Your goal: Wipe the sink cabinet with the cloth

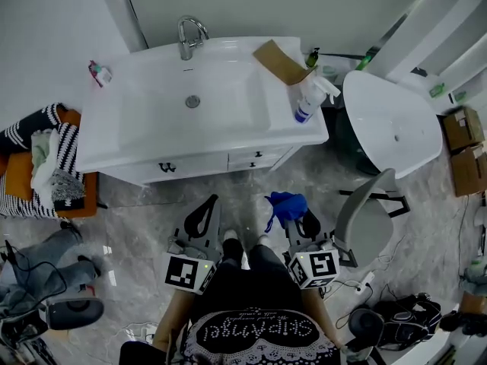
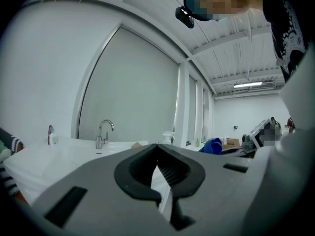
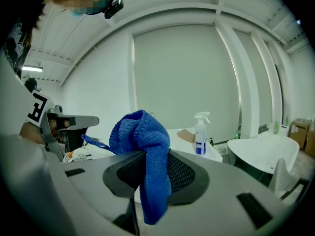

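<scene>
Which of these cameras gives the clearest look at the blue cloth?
The right gripper view: the blue cloth fills the middle, clamped by the right gripper, weave visible. In the head view the blue cloth is a small bundle at that gripper's tip; in the left gripper view it is a distant lump.

1 left gripper [image 1: 206,205] + 1 right gripper [image 1: 299,217], 1 cloth [image 1: 286,206], 1 spray btl [image 1: 308,103], 1 faucet [image 1: 188,36], 1 sink cabinet [image 1: 198,162].

the spray bottle [image 1: 308,102] stands on the sink cabinet [image 1: 144,152] at its right, faucet [image 1: 188,38] behind basin [image 1: 224,97].
</scene>
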Demonstrator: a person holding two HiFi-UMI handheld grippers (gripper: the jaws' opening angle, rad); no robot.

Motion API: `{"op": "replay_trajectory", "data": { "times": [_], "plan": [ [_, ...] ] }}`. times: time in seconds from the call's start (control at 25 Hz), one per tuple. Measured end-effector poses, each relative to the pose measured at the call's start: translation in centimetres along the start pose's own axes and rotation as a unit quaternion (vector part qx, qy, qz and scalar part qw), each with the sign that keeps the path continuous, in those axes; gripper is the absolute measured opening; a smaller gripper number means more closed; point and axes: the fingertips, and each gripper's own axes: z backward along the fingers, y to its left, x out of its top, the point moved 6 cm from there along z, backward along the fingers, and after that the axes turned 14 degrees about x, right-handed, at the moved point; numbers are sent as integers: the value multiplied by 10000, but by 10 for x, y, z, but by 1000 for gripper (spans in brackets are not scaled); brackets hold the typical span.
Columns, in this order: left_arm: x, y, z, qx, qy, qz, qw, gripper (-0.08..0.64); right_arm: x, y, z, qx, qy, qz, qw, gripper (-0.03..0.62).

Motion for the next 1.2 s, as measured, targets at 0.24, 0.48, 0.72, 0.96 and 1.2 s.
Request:
{"op": "replay_trajectory", "data": {
  "times": [0.24, 0.48, 0.72, 0.96, 1.2],
  "plan": [
    [1, 6, -4, 161, 27, 38, 9999, 5, -2, -4, -4, 32, 124, -24, 9999, 118],
    [-1, 1, -17, 440, 84, 4, 9990, 5, -2, -20, -7, 135, 182, -44, 9997, 118],
    [18, -10, -44, 711, -249, -95, 9971, 5, 5, -50, -15, 373, 269, 6, 9989, 118],
    [-6, -37, -82, 655, -315, 79, 9973, 5, -7, -87, -39, 788, 262, 73, 9965, 118],
    [-73, -56, -126, 469, -34, 321, 9984, 5, -53, -111, -77, 760, 104, 40, 9970, 118]
  ]
}}
